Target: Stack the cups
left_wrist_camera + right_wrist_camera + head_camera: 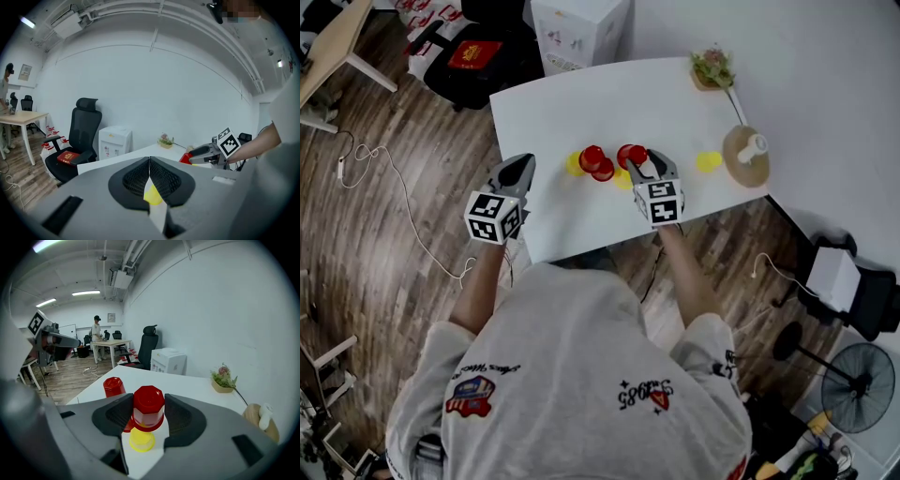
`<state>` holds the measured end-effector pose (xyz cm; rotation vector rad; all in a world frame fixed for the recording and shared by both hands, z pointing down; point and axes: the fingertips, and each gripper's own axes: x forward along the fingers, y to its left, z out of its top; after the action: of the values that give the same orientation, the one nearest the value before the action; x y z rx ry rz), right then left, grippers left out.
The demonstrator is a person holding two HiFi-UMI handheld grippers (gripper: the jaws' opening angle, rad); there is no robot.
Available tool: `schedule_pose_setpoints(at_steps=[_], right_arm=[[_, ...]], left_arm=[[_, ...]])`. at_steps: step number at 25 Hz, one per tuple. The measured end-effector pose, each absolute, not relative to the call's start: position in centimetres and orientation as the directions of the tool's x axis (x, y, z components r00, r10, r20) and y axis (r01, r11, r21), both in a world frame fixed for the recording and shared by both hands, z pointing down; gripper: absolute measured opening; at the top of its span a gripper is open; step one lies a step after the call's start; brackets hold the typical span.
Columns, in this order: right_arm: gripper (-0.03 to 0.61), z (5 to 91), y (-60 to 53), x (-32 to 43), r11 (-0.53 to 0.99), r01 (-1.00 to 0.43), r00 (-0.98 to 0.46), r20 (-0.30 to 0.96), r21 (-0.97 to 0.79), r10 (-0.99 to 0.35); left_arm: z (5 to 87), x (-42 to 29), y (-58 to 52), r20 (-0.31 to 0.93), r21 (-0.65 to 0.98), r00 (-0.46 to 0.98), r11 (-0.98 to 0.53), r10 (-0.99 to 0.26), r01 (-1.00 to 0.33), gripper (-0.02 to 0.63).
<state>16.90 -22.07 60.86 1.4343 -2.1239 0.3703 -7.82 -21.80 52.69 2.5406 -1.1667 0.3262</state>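
**Red cup held above a yellow one, right side nearest**

The red cup [148,408] was off the bench, mouth down and flat base up, with its long axis close to upright. It was pinched at its sides between the pads of the right hand-held gripper [149,400], whose jaws stood partly spread around it. In the right gripper view a yellow cup [141,439] showed just under the red one. It stood mouth down on the white bench [187,385], a little toward the gripper's body, and the two cups were apart. A second red cup [114,386] stood to the left, clear of both.

Judging from this, the coming move depended on bringing the red cup's axis over the yellow cup's base and then going straight down. A slight draw back toward the person looked needed first.

The left hand-held gripper [149,164] was by the bench's left edge, well apart from the cups. Its jaws were pressed together on nothing, so the right side was plainly the nearer one.
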Motion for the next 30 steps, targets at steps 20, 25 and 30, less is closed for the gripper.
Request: schedule_pose_setpoints(at_steps=[20, 25, 30], right_arm=[[0.21, 63.6, -20.2, 13.0, 0.484, -0.873, -0.32, 0.679, 0.059, -0.66], [0.21, 63.5, -20.6, 12.8, 0.49, -0.869, -0.323, 0.673, 0.066, -0.665], [0.248, 63.2, -20.6, 13.1, 0.489, -0.869, -0.328, 0.655, 0.073, -0.681]], left_arm=[[53.3, -10.5, -20.8, 0.341, 0.225, 0.625, -0.584, -0.703, -0.78, 0.006], [53.3, -10.7, -21.0, 0.343, 0.226, 0.621, -0.58, -0.705, -0.783, 0.006], [53.5, -10.4, -21.1, 0.347, 0.228, 0.621, -0.579, -0.703, -0.783, 0.006]])
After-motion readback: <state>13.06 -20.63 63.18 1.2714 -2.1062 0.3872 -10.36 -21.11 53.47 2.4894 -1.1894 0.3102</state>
